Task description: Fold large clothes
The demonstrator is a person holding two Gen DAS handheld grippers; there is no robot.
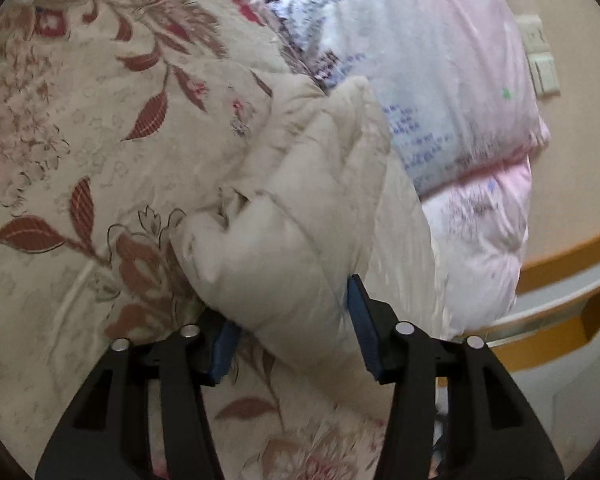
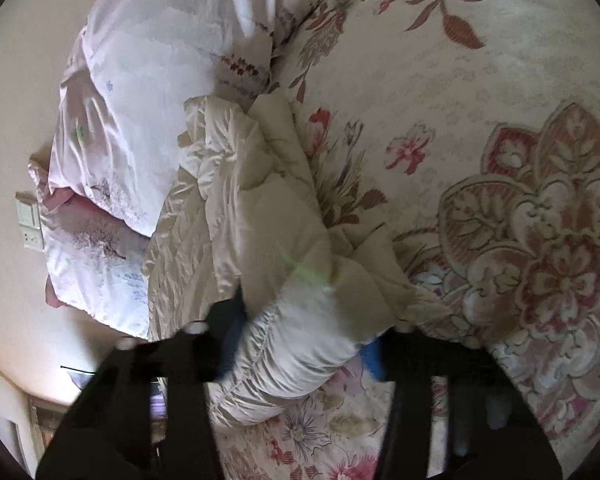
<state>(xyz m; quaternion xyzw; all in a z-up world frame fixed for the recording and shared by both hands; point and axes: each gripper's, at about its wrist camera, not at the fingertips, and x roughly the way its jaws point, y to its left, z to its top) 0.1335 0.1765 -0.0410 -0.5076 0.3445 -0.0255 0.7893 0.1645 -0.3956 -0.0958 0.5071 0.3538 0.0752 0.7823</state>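
Observation:
A cream puffy quilted garment (image 1: 300, 216) lies bunched on a floral bedspread (image 1: 80, 100). My left gripper (image 1: 292, 324) has its blue-padded jaws around a thick padded fold of the garment, gripping it. In the right wrist view the same garment (image 2: 260, 208) stretches away from me, cream outside with a shiny lining. My right gripper (image 2: 300, 344) holds a rolled, gathered end of it between its jaws. The right view is blurred by motion.
A pink and white satin duvet or pillow pile (image 1: 440, 80) lies beside the garment, also in the right wrist view (image 2: 148, 92). The bedspread (image 2: 500, 160) fills the right side. A wall with switches (image 1: 540, 60) and a wooden bed edge (image 1: 560, 256) lie beyond.

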